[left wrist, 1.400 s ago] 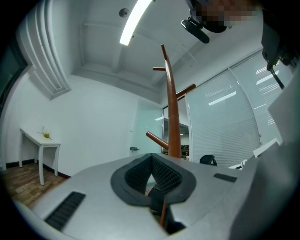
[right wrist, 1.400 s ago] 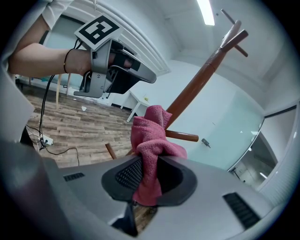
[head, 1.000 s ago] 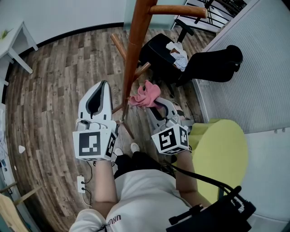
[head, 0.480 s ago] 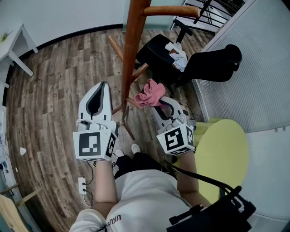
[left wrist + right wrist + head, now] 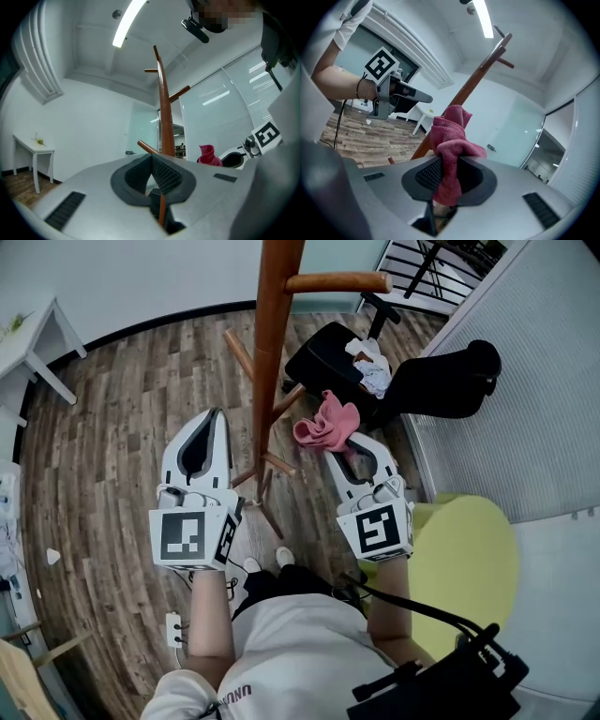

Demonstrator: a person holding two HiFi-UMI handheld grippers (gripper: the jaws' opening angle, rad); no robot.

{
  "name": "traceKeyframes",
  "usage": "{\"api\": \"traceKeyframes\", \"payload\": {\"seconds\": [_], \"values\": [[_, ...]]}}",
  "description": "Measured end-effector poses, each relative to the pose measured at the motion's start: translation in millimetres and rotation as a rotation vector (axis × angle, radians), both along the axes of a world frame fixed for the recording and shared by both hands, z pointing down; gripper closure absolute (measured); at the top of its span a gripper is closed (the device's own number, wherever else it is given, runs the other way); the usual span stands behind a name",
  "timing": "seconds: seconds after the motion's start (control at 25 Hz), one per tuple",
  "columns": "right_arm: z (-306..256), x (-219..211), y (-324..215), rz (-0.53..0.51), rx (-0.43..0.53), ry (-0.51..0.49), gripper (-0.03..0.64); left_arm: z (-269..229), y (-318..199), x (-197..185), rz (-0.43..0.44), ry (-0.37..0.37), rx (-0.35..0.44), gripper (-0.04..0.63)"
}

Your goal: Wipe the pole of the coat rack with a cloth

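Note:
The brown wooden coat rack pole (image 5: 266, 362) rises in the middle of the head view, with pegs and splayed feet (image 5: 267, 486). My right gripper (image 5: 344, 442) is shut on a pink cloth (image 5: 327, 423), which bunches above its jaws a little to the right of the pole, apart from it. In the right gripper view the cloth (image 5: 450, 140) fills the jaws, with the pole (image 5: 474, 82) behind. My left gripper (image 5: 212, 420) stands left of the pole, shut and empty. In the left gripper view the pole (image 5: 163, 117) is straight ahead and the cloth (image 5: 208, 156) at the right.
A black office chair (image 5: 323, 357) with a white rag (image 5: 368, 360) stands behind the rack, its dark backrest (image 5: 441, 381) beside a ribbed partition (image 5: 525, 381). A yellow-green stool (image 5: 464, 563) is at the person's right. A white table (image 5: 28, 338) is far left; a power strip (image 5: 173, 622) lies on the floor.
My right gripper has carried the pink cloth up and to the right, off the pole's lower part. The left gripper has stayed in place.

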State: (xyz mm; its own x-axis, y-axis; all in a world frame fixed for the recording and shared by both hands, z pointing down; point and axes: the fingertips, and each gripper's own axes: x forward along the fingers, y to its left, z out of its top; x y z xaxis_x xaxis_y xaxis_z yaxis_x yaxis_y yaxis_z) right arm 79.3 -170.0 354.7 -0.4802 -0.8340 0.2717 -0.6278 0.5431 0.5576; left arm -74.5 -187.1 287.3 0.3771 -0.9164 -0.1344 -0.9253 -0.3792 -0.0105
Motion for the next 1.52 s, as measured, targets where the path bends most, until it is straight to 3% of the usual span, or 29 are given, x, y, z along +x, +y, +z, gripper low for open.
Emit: {"api": "traceKeyframes", "payload": {"seconds": [0.24, 0.44, 0.8, 0.84, 0.96, 1.0, 1.52], "values": [[-32, 2, -8, -0.017, 0.099, -0.025, 0.538, -6, 4, 17, 0.105, 0.062, -0.009, 0.585], [-62, 1, -14, -0.034, 0.183, -0.056, 0.538, -19, 5, 20, 0.098, 0.01, 0.032, 0.585], [-97, 0, -17, -0.055, 0.287, -0.052, 0.538, -33, 6, 18, 0.062, -0.011, 0.075, 0.584], [-100, 0, -17, -0.053, 0.292, -0.079, 0.538, -33, 6, 18, 0.062, -0.012, 0.077, 0.584], [-116, -2, -16, -0.029, 0.311, -0.331, 0.538, -33, 6, 19, 0.065, -0.016, 0.079, 0.585], [-120, -2, -15, -0.024, 0.316, -0.37, 0.538, -33, 7, 20, 0.066, -0.016, 0.08, 0.585], [-123, -4, -16, -0.022, 0.319, -0.376, 0.54, -34, 4, 20, 0.071, -0.018, 0.08, 0.585]]}}
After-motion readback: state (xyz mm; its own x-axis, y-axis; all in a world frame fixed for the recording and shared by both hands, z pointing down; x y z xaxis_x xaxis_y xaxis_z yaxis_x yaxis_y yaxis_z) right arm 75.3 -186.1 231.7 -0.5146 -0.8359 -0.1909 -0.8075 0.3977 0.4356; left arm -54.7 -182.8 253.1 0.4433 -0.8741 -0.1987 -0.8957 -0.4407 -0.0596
